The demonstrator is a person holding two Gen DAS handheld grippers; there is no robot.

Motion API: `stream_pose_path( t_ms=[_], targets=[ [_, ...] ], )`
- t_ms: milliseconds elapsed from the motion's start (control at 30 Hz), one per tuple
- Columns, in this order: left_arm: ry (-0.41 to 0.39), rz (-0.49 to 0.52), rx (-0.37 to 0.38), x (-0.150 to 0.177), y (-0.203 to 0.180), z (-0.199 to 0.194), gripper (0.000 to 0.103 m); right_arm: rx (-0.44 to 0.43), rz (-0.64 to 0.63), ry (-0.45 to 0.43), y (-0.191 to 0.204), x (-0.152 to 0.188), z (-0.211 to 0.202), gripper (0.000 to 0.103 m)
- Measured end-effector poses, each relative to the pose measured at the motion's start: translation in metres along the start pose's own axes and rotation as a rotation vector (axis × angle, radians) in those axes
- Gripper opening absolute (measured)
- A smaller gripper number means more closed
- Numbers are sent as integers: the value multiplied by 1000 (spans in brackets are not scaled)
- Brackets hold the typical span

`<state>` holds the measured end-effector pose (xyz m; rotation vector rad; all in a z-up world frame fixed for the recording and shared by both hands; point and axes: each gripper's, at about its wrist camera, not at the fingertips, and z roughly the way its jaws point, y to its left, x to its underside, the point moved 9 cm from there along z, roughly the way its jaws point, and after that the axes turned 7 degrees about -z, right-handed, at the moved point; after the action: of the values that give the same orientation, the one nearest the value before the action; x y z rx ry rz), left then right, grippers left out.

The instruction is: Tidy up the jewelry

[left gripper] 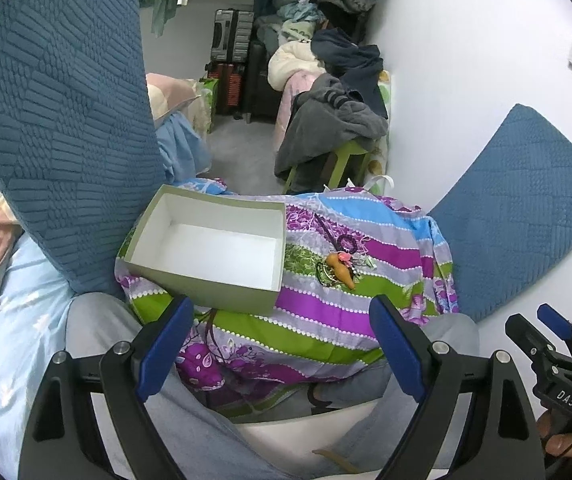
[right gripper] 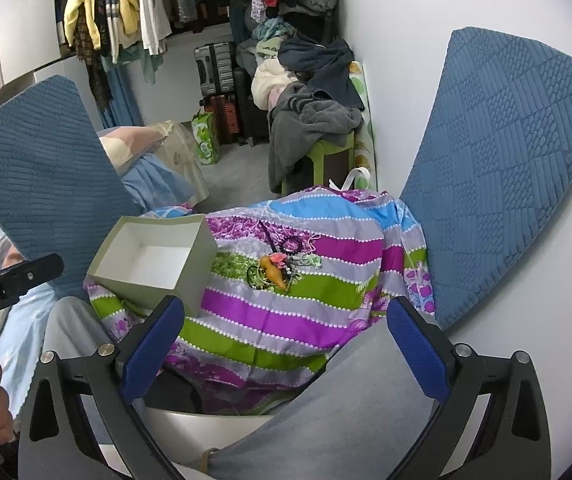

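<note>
At the far left a blue cushion (left gripper: 57, 140) is seen standing up. Beside it an open box (left gripper: 209, 246) with a white inside is set on a striped cloth (left gripper: 318, 312), with nothing visible in it. The left gripper (left gripper: 281, 348) is held wide open above the cloth, below the box, and nothing is gripped. To the right of the box a small heap of jewelry (left gripper: 340, 266), topped by an orange carrot-shaped piece, is laid on the cloth. The right gripper (right gripper: 286, 346) is likewise spread wide and nothing is held. A second blue cushion (right gripper: 502, 176) is propped against the wall at the right.
</note>
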<state>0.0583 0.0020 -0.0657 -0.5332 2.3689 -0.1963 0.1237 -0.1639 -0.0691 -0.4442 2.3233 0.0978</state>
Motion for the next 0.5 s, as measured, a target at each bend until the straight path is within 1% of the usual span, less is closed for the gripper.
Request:
stream_pose_path(
  t_ms=[167,233,367,500],
  targets=[
    [-2,-19,0,-3,2,0,90,-11,-2,8,1,2,1,97],
    [-11,-28,0,-5,4,-2,90,-10,-1,10,0,2,0,94],
    [-17,-25,-5,-4,6,-3,90,-12,15,9,-3,-1,-2,94],
    [-6,-24,-11,-3,8,-2,90,-8,24,13,-2,0,0,94]
  ],
)
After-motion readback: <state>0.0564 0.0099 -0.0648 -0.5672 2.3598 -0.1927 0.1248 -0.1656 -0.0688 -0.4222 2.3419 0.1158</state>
